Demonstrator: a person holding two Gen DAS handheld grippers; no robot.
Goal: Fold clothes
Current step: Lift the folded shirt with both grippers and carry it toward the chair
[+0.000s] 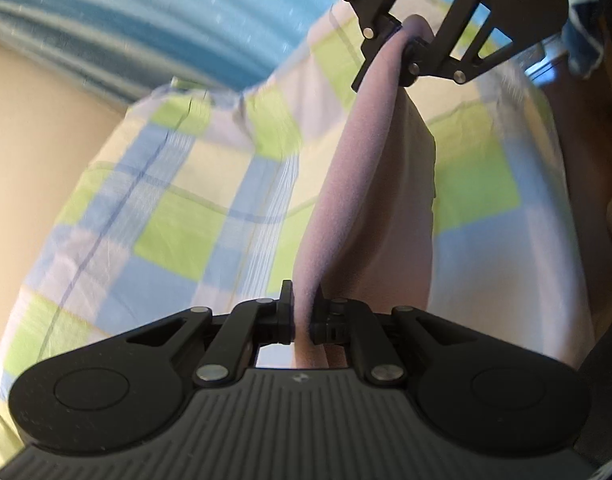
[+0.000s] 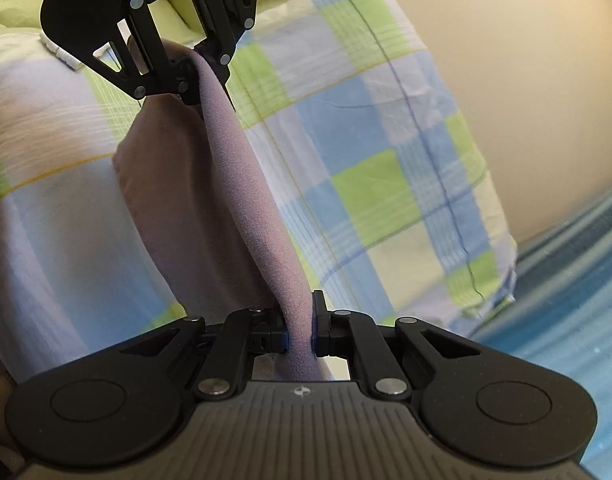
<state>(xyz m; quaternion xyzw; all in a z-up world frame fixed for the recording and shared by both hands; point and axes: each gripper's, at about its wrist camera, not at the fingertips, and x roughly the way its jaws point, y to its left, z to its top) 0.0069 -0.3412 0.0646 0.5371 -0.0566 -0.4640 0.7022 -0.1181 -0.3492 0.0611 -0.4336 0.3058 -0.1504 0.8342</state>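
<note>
A mauve-pink garment (image 1: pixel 366 184) hangs stretched between both grippers, above a checked bedsheet. My left gripper (image 1: pixel 303 322) is shut on one end of its top edge. In the left wrist view my right gripper (image 1: pixel 402 46) is at the top, shut on the other end. From the right wrist view, the same garment (image 2: pixel 245 200) runs from my right gripper (image 2: pixel 299 330) up to the left gripper (image 2: pixel 187 74) at the upper left. Below the taut edge the cloth droops in a loose fold (image 2: pixel 161 184). The garment's lower part is hidden behind itself.
The bed is covered by a sheet of green, blue and white checks (image 1: pixel 177 200) (image 2: pixel 366 152). A blue striped cloth or rug (image 1: pixel 137 20) (image 2: pixel 578 272) lies beyond the bed's edge over a beige floor (image 2: pixel 526 80). A blue-and-white item (image 1: pixel 586 20) sits at the far right.
</note>
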